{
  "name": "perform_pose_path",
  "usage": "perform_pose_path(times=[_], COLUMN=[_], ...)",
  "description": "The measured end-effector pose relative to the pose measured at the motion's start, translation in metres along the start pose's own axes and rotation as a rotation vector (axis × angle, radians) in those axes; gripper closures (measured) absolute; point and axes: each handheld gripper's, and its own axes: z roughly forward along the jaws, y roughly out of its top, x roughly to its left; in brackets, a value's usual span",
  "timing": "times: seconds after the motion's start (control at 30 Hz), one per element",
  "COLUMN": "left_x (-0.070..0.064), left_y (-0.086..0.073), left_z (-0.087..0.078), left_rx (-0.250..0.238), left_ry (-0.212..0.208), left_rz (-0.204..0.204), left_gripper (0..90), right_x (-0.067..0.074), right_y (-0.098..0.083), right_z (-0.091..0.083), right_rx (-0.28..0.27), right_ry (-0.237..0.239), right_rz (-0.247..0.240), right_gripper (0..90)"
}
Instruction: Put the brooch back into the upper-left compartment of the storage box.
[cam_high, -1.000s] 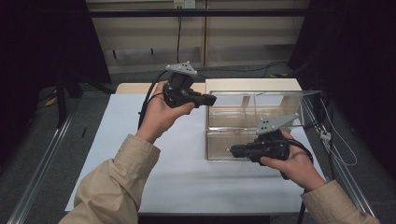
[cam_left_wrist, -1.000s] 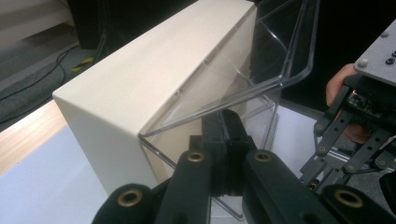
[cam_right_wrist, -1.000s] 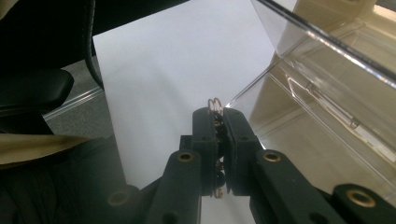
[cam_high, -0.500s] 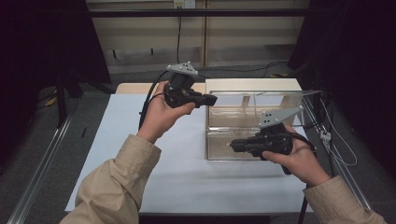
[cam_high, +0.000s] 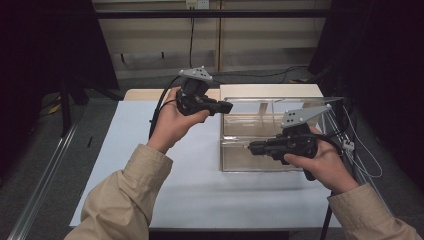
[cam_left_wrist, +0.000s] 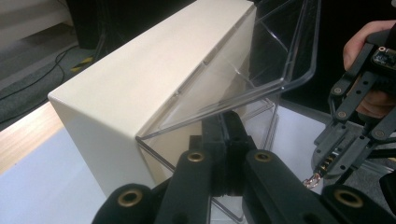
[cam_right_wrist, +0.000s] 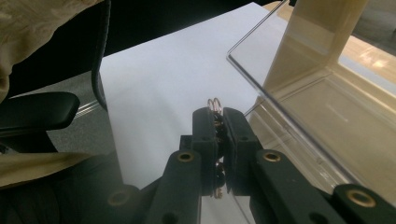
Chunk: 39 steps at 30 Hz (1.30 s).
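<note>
Right gripper view shows the right gripper (cam_right_wrist: 218, 122) clamped on a small wire ring (cam_right_wrist: 214, 102), clear box (cam_right_wrist: 299, 100) just right; left gripper (cam_left_wrist: 229, 140) shut, empty

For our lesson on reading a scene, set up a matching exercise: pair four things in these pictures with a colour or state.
Things:
1. left tool
2. right tool
3. box
4. table cover

States:
a. clear plastic, lid raised
b. shut on a small beaded ring piece
c. plain white
d. shut, nothing held

Pairs: 1-d, 2-b, 3-a, 4-c
</note>
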Motion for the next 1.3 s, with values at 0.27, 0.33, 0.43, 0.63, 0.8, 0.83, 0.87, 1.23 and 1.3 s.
perform_pose_path(times=[0.27, 0.33, 0.43, 0.63, 0.8, 0.83, 0.87, 1.23, 1.3], left_x=[0.0, 0.0, 0.0, 0.001, 0.001, 0.001, 0.001, 0.001, 0.001], left_y=[0.0, 0.0, 0.0, 0.0, 0.0, 0.0, 0.0, 0.0, 0.0], left_z=[0.0, 0.0, 0.0, 0.001, 0.001, 0.001, 0.001, 0.001, 0.0], left_rx=[0.001, -0.002, 0.004, -0.003, -0.002, -0.001, -0.002, 0.0, 0.0], left_ry=[0.0, -0.003, -0.002, -0.003, -0.002, -0.005, -0.004, -0.004, -0.004], left_rz=[-0.002, -0.002, -0.001, -0.003, -0.002, -0.006, -0.008, -0.006, -0.006], left_gripper=[90.0, 90.0, 90.0, 90.0, 90.0, 90.0, 90.0, 90.0, 90.0], right_x=[-0.003, -0.004, -0.006, -0.007, -0.009, -0.009, -0.01, -0.015, -0.016], right_y=[0.009, 0.012, 0.015, 0.02, 0.024, 0.024, 0.025, 0.03, 0.031], right_z=[-0.005, -0.006, -0.006, -0.008, -0.009, -0.009, -0.008, -0.007, -0.007], right_rx=[-0.018, -0.02, -0.022, -0.02, -0.028, -0.028, -0.029, -0.044, -0.042], right_ry=[-0.019, -0.022, -0.032, -0.034, -0.041, -0.048, -0.048, -0.064, -0.067], right_rz=[-0.004, -0.004, -0.006, -0.012, -0.011, -0.011, -0.011, -0.013, -0.013], right_gripper=[84.8, 84.8, 84.8, 84.8, 84.8, 84.8, 84.8, 84.8, 84.8])
